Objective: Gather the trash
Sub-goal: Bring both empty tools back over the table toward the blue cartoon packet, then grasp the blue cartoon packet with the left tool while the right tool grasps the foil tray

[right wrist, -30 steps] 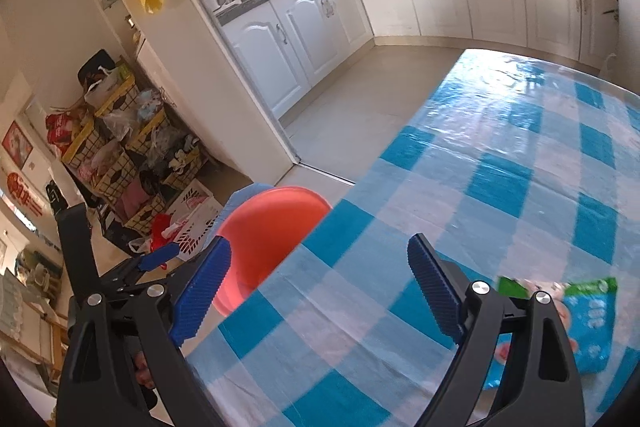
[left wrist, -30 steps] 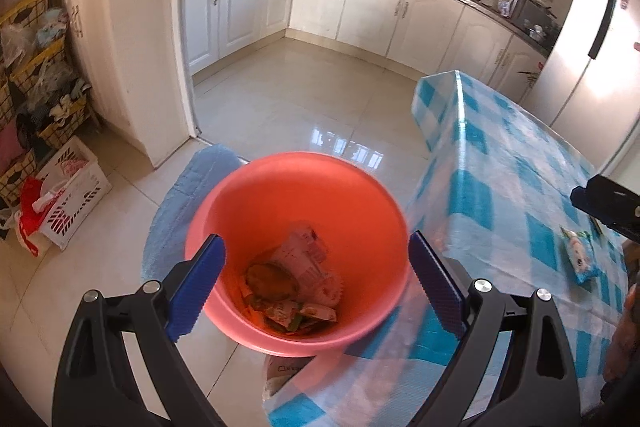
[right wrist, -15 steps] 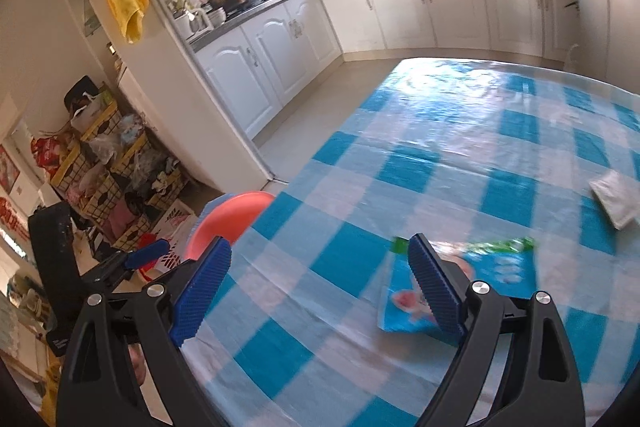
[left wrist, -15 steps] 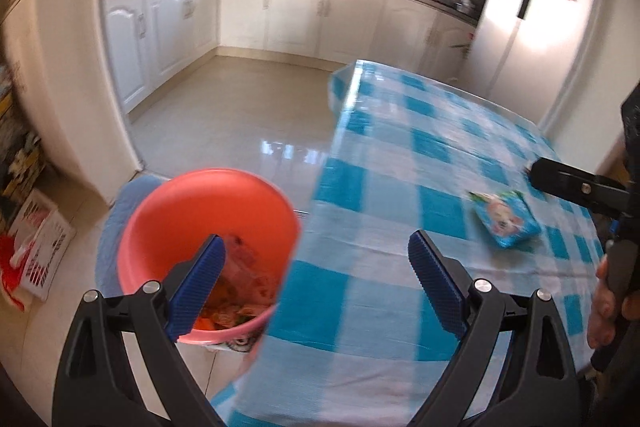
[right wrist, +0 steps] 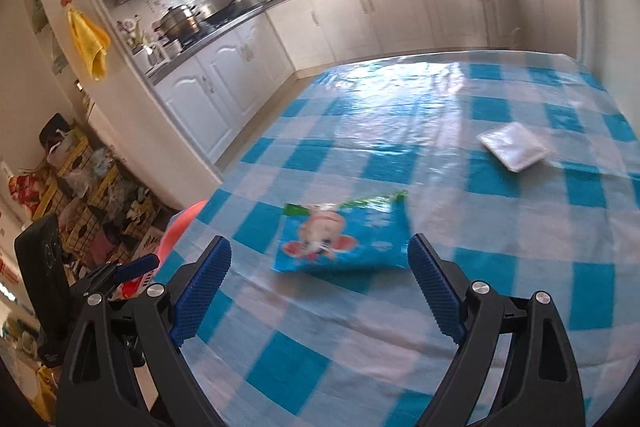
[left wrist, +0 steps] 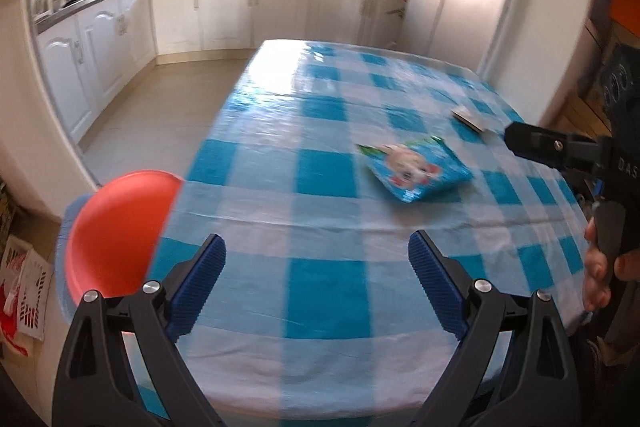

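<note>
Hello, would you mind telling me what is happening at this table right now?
A person is clearing trash with two handheld grippers. Both the left gripper and the right gripper are open and empty. A blue snack bag lies on the checked tablecloth just ahead of the right gripper, with a white packet farther back. The orange bucket stands off the table's left edge.

Sunlit kitchen, white cabinets (left wrist: 224, 15)

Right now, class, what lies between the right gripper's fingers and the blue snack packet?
Only bare checked tablecloth, in the right wrist view; the right gripper stands open just short of the blue snack packet.
</note>
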The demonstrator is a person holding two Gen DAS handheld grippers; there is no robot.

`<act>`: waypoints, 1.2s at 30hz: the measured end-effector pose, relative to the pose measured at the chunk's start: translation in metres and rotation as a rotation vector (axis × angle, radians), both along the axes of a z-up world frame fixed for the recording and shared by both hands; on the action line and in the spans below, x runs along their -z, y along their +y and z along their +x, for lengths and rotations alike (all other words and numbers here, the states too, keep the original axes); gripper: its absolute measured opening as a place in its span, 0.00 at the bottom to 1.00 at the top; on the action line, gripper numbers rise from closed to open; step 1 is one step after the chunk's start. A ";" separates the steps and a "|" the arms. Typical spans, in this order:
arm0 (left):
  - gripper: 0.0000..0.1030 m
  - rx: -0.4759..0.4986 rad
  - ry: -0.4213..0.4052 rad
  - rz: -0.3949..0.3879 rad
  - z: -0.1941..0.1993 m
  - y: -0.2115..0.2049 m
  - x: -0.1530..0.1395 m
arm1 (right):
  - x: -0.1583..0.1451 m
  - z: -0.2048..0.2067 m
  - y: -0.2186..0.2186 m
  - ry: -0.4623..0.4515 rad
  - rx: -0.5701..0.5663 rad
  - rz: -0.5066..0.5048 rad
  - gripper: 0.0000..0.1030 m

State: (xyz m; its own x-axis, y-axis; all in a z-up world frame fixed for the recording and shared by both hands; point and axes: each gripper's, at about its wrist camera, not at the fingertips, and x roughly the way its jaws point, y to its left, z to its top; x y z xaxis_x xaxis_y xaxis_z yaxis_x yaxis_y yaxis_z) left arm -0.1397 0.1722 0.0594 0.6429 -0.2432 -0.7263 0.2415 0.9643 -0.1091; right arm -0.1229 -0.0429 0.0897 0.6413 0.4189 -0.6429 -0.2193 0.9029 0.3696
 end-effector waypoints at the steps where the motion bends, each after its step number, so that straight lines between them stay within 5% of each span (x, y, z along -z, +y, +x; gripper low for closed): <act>1: 0.90 0.018 0.009 -0.003 -0.001 -0.007 0.002 | 0.001 -0.002 -0.005 0.001 0.009 0.003 0.86; 21: 0.90 0.152 0.183 -0.145 0.025 -0.108 0.032 | 0.023 -0.039 -0.107 0.029 0.204 0.067 0.86; 36: 0.90 0.106 0.170 -0.154 0.100 -0.136 0.034 | 0.033 -0.027 -0.136 0.061 0.231 0.079 0.87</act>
